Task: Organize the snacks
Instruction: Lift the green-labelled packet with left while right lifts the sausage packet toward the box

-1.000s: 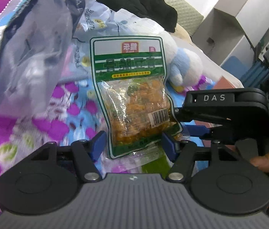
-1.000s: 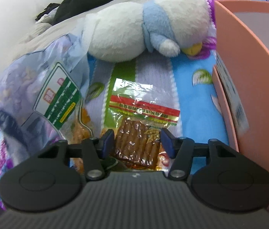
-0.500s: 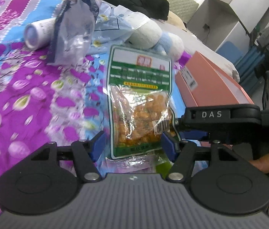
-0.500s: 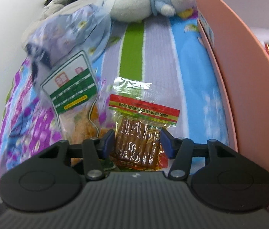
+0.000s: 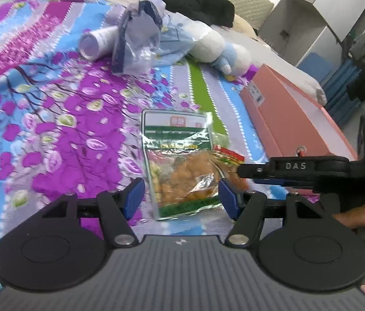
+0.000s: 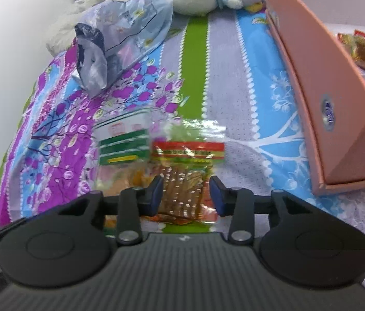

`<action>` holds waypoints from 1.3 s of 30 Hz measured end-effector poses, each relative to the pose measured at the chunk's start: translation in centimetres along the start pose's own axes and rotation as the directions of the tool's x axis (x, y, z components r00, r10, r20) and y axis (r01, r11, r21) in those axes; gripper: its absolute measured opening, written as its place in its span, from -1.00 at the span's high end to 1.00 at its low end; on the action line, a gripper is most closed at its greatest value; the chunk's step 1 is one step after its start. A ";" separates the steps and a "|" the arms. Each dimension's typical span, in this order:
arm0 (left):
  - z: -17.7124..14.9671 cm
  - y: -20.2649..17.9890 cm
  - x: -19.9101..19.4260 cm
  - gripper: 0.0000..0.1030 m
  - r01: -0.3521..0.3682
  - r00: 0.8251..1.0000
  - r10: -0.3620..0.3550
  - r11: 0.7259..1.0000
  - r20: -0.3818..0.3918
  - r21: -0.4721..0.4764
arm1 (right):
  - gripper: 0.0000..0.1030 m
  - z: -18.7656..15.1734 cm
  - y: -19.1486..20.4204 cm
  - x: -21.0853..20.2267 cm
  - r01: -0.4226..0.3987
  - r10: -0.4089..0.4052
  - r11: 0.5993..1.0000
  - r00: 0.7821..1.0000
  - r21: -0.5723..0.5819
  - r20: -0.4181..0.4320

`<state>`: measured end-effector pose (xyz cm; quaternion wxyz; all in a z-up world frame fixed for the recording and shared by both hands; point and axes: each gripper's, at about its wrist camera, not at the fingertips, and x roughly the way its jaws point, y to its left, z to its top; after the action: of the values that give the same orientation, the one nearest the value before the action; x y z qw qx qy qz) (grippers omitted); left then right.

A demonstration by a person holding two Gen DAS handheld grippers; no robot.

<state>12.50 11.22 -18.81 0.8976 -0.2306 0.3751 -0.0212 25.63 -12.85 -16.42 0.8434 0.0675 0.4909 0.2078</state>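
A green-labelled snack packet [image 5: 180, 165] with orange pieces sits between the fingers of my left gripper [image 5: 181, 198], above the flowered bedspread. The jaws stand wide, and I cannot tell if they hold its bottom edge. It also shows blurred in the right wrist view [image 6: 123, 150]. My right gripper [image 6: 185, 194] is shut on a red-labelled packet of brown sticks [image 6: 187, 178], also seen in the left wrist view [image 5: 227, 160]. The right gripper shows in the left wrist view at the right [image 5: 247, 171]. A pink box [image 6: 319, 77] at the right holds several snack packets [image 6: 363, 49].
A crumpled clear plastic bag [image 5: 138, 41] and a white tube [image 5: 97, 41] lie on the bedspread farther back. A white and blue plush toy [image 5: 221, 51] lies behind the pink box [image 5: 293, 119]. Dark clothes lie at the bed's far end. A white wall is to the left.
Both grippers have pulled back and up from the plush toy and bag. The pink box's inside with its snacks has come into the right wrist view. Both packets stay between the fingers.
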 end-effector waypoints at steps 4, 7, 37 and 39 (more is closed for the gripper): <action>0.1 -0.1 0.0 -0.47 -0.002 1.000 0.002 1.000 -0.002 -0.001 | -0.34 -0.6 -0.1 -0.4 0.007 -0.006 0.999 1.000 -0.031 0.024; 0.3 -0.1 0.5 -0.72 -0.015 1.000 0.015 1.000 0.001 -0.023 | -0.48 -1.3 0.2 -0.2 0.011 -0.008 0.998 0.999 -0.064 0.038; 1.3 0.4 2.3 -0.94 -0.098 0.994 0.095 0.993 -0.058 -0.066 | 0.08 -4.3 3.4 0.8 0.107 -0.080 0.969 0.989 -0.222 0.126; 1.6 -0.3 2.8 -0.96 -0.095 0.994 0.094 0.995 -0.063 -0.018 | 0.16 -4.3 2.9 0.3 0.108 -0.082 0.971 0.989 -0.215 0.124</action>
<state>15.66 10.97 -19.59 0.8831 -0.2210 0.4134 0.0182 21.25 -10.46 -17.93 0.8813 -0.0387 0.4184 0.2163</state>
